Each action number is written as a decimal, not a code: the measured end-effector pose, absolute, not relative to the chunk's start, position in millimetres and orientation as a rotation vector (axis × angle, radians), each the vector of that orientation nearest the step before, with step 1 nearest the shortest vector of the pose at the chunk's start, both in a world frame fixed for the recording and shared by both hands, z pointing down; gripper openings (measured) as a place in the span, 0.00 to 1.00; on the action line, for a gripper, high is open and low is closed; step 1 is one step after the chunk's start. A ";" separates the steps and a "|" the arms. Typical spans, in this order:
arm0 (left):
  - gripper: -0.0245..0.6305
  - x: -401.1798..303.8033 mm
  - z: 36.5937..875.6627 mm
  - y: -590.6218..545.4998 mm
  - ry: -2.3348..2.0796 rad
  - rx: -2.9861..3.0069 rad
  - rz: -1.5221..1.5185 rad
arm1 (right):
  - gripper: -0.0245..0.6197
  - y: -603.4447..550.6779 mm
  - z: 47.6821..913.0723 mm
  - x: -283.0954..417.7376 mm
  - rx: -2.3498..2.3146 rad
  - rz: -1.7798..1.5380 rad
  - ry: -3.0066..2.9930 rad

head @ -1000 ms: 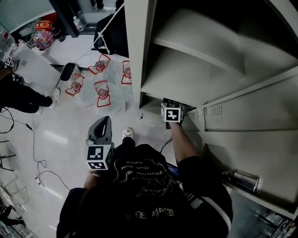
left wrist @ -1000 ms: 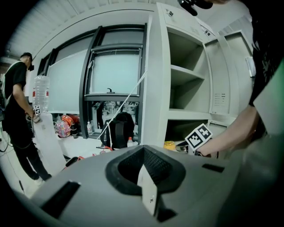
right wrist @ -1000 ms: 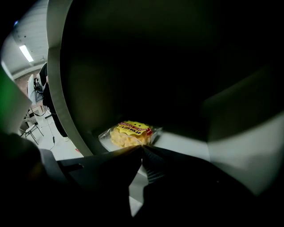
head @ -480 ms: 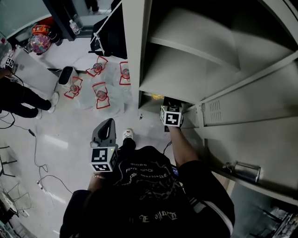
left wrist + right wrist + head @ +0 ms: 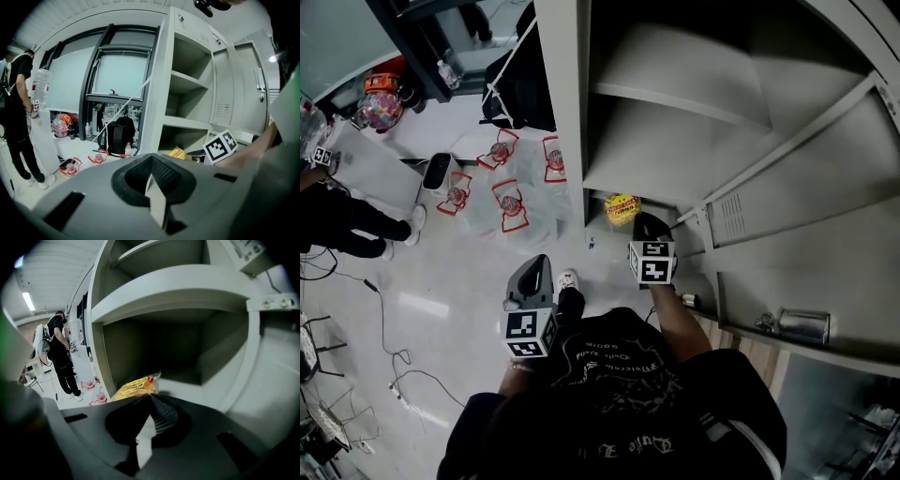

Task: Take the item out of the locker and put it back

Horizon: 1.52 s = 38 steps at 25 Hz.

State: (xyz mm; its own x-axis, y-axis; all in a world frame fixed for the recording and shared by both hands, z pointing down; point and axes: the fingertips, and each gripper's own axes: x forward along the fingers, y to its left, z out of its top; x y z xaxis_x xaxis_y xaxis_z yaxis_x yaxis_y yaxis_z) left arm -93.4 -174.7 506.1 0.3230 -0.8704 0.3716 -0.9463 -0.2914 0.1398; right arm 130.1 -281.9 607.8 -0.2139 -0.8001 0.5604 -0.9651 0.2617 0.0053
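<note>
A yellow snack packet [image 5: 622, 208] shows at the mouth of the locker's [image 5: 570, 141] lowest compartment. In the right gripper view the packet [image 5: 136, 386] reaches back to the jaw tips. My right gripper [image 5: 641, 223] is shut on the packet's near edge, just in front of that compartment; its tips [image 5: 152, 398] meet with the wrapper pinched there. My left gripper [image 5: 534, 270] hangs over the floor left of the locker, shut and holding nothing; in its own view the jaws [image 5: 151, 177] meet in front of the locker shelves.
The locker door [image 5: 787, 234] stands open at the right, with a metal handle [image 5: 797, 326]. Clear bags with red trim [image 5: 508, 202] lie on the floor, beside a black backpack [image 5: 520, 89]. A person [image 5: 342, 220] stands at the left, and cables [image 5: 384, 337] trail over the floor.
My right gripper has drawn back and up from inside the lowest compartment, and the yellow packet has come into sight with it. The left gripper has drifted slightly toward the locker.
</note>
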 end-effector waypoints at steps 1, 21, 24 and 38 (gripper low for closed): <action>0.05 -91.1 505.6 -174.6 -1.620 2.268 0.317 | 0.05 -277.3 605.2 130.3 1.599 0.485 -2.088; 0.05 -52.7 506.0 -143.8 -1.572 2.299 0.313 | 0.05 -189.9 537.4 116.1 1.584 0.444 -2.259; 0.05 -47.3 495.5 -147.5 -1.591 2.317 0.283 | 0.05 -182.8 516.1 112.2 1.597 0.401 -2.302; 0.05 -45.6 468.3 -166.2 -1.624 2.363 0.201 | 0.05 -166.9 453.6 114.3 1.653 0.201 -2.374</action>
State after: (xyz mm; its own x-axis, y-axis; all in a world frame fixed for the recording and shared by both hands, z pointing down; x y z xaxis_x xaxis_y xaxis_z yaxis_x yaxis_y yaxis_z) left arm -45.6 -166.2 468.3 0.3631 -0.8942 0.2618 -0.9310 -0.3373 0.1393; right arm 114.3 -166.9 453.6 -0.3307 -0.9031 0.2739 -0.9363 0.3503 0.0245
